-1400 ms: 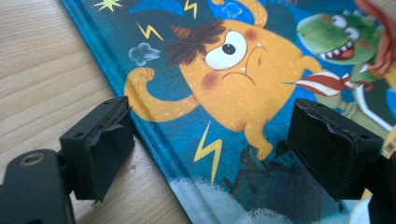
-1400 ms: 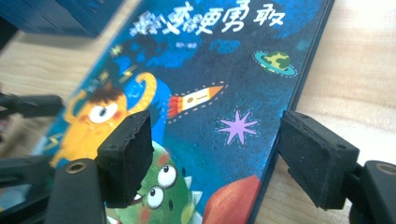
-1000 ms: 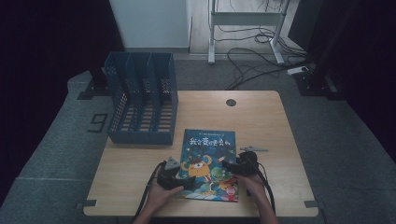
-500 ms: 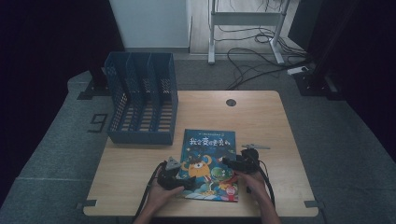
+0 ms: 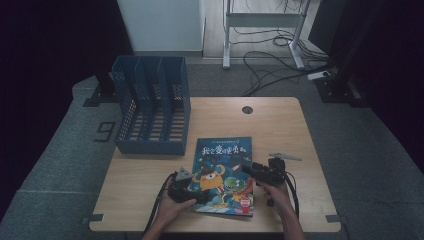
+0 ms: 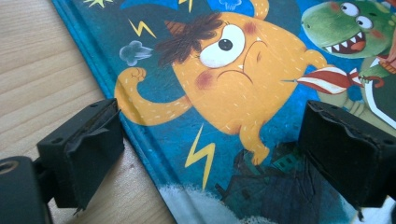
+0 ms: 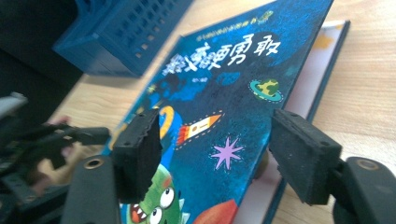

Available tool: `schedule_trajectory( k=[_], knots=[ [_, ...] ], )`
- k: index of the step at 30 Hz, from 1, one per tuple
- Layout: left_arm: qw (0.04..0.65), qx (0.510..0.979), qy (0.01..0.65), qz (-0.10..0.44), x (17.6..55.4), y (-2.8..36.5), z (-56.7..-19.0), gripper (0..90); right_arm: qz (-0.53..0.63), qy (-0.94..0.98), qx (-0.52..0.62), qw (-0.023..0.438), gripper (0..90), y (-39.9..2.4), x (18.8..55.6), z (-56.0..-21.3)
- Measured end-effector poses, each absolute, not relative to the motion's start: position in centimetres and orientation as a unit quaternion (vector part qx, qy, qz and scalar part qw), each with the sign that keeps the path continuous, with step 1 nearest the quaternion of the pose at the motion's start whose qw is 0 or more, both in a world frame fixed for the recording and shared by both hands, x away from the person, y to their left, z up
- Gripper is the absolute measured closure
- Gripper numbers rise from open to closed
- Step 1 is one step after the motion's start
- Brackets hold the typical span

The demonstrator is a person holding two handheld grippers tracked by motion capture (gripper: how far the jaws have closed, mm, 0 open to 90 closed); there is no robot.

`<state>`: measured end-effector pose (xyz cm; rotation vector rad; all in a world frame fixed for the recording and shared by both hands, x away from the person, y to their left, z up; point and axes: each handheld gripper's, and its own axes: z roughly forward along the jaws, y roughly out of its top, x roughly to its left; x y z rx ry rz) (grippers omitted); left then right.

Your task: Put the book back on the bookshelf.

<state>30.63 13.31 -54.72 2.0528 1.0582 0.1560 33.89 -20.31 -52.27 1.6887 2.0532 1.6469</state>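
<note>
**Book at the near edge, both tools over its cover**

The room around you is dark, and the wooden table (image 5: 280, 125) is the one lit surface, with grey floor on all sides and cables on the floor behind it. The far right half of the table is bare wood, so you have free room there. At the far left corner stands the blue file rack (image 5: 152, 105), and its front edge is near the top left corner of the picture book (image 5: 225, 160).

The book lies flat in the near middle of the table, and its bottom edge comes close to the table edge on your side. In the right gripper view the cover looks lifted a little on one side, with a pale page showing under it, but the view is blurred there and I am not sure.

Your left gripper (image 5: 192, 192) rests at the book's lower left corner. Its jaws are spread wide and have just been opening: one pad stands over bare wood, the other over the cover, with the book's left edge between them.

Your right gripper (image 5: 252, 172) hovers over the book's right part. Its jaws have just been closing, but they are apart and the pads press on nothing.
</note>
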Motion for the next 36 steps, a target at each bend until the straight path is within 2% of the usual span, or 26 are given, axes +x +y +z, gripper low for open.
schedule_trajectory(
  k=[11, 25, 33, 36],
  knots=[
    [0.415, 0.805, 0.424, 0.035, 30.92, 13.95, -54.65, 5.7, 0.557, 0.643, 0.526, -0.016, 39.7, -20.65, 33.46, -51.51],
    [0.406, 0.813, 0.415, 0.038, 30.80, 13.94, -54.55, 5.8, 0.551, 0.645, 0.528, -0.016, 39.5, -20.59, 33.54, -51.86],
    [0.405, 0.818, 0.407, 0.020, 30.90, 14.28, -54.42, 5.0, 0.574, 0.627, 0.525, -0.046, 40.0, -20.95, 33.58, -51.83],
    [0.403, 0.820, 0.406, 0.023, 30.87, 14.24, -54.44, 4.8, 0.566, 0.635, 0.523, -0.041, 40.0, -20.87, 33.57, -51.79]
  ],
)
